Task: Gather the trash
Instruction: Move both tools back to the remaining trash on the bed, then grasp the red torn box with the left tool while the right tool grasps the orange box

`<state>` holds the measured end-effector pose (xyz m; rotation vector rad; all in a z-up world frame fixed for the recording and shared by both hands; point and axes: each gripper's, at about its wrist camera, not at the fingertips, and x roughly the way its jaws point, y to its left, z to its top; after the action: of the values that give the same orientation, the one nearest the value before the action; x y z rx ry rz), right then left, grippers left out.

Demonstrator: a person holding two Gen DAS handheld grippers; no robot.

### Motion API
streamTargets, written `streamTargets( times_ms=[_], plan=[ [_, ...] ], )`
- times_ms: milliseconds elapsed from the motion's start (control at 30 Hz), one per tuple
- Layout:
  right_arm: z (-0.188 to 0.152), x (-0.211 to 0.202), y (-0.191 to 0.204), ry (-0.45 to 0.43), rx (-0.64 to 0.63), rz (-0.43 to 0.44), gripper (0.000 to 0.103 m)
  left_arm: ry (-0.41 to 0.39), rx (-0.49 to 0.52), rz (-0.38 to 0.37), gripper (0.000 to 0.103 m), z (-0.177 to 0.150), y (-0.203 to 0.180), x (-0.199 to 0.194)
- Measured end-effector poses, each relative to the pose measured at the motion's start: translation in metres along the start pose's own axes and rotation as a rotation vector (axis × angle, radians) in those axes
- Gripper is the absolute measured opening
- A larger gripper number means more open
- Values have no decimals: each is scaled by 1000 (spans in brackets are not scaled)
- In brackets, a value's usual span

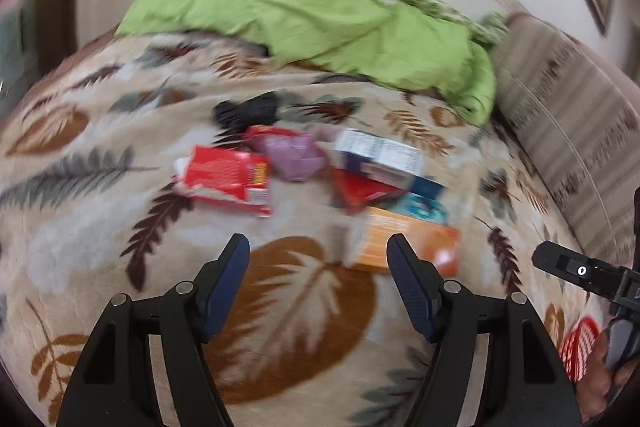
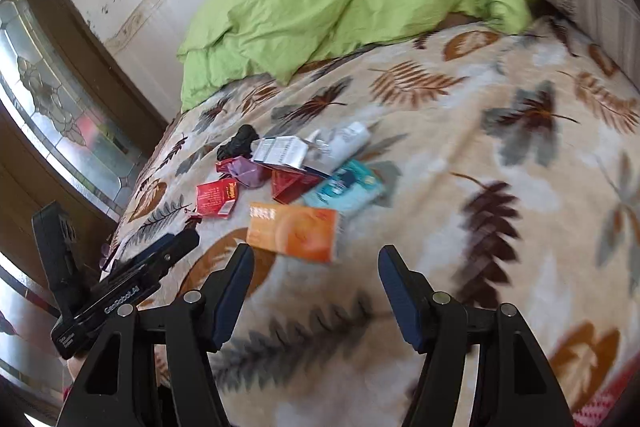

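Observation:
A heap of trash lies on a leaf-patterned blanket (image 2: 460,147). It holds an orange box (image 2: 294,231) (image 1: 404,241), a teal packet (image 2: 346,187), a red wrapper (image 2: 216,199) (image 1: 226,181), a dark red carton (image 2: 292,185), a white and blue carton (image 2: 282,151) (image 1: 380,157), a purple crumpled bag (image 2: 248,173) (image 1: 298,155), a white tube (image 2: 352,139) and a black wad (image 2: 240,141) (image 1: 246,111). My left gripper (image 1: 318,247) hovers open just short of the orange box. My right gripper (image 2: 316,259) is open too, near the same box, empty.
A green duvet (image 2: 280,15) is bunched at the far side of the bed against a tiled wall. A striped pillow (image 1: 560,131) lies at the right. A wooden door with patterned glass (image 2: 52,95) stands left of the bed. The other gripper (image 2: 120,291) shows at each view's edge.

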<state>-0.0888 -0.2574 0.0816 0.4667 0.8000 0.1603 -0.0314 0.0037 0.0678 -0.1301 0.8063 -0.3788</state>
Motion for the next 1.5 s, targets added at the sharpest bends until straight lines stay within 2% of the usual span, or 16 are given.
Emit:
streamTargets(
  times_ms=[167, 300, 433, 567, 767, 833, 867, 933, 1000, 1100, 1200, 1267, 1300, 1500],
  plan=[
    [29, 63, 19, 32, -61, -14, 68, -12, -96, 60, 70, 10, 36, 7],
    [33, 95, 11, 72, -61, -40, 68, 13, -188, 42, 70, 13, 59, 14],
    [17, 96, 10, 168, -54, 26, 68, 36, -288, 11, 70, 16, 81, 23],
    [-4, 91, 26, 231, -131, 85, 68, 66, -361, -11, 70, 19, 90, 37],
    [-13, 88, 45, 188, -290, -13, 72, 91, -309, 16, 68, 28, 74, 62],
    [-15, 90, 49, 184, -311, -20, 72, 104, -286, 32, 53, 30, 70, 71],
    [-16, 92, 51, 185, -323, -29, 72, 112, -277, 38, 49, 31, 69, 75],
    [-18, 96, 55, 192, -343, -43, 72, 114, -261, 58, 27, 32, 68, 80],
    [-17, 99, 58, 191, -360, -67, 72, 117, -256, 76, 17, 33, 70, 83],
    [-17, 102, 58, 192, -367, -83, 72, 102, -280, 53, 12, 32, 75, 79],
    [-18, 111, 57, 206, -358, -110, 72, 77, -255, 51, 8, 33, 71, 71],
    [-19, 113, 57, 204, -359, -120, 66, 59, -218, 67, 6, 34, 65, 64],
    [-19, 112, 57, 203, -359, -117, 52, 52, -206, 69, 5, 33, 63, 61],
    [-17, 99, 58, 152, -342, -97, 50, 0, -125, 73, 5, 30, 47, 40]
  ],
)
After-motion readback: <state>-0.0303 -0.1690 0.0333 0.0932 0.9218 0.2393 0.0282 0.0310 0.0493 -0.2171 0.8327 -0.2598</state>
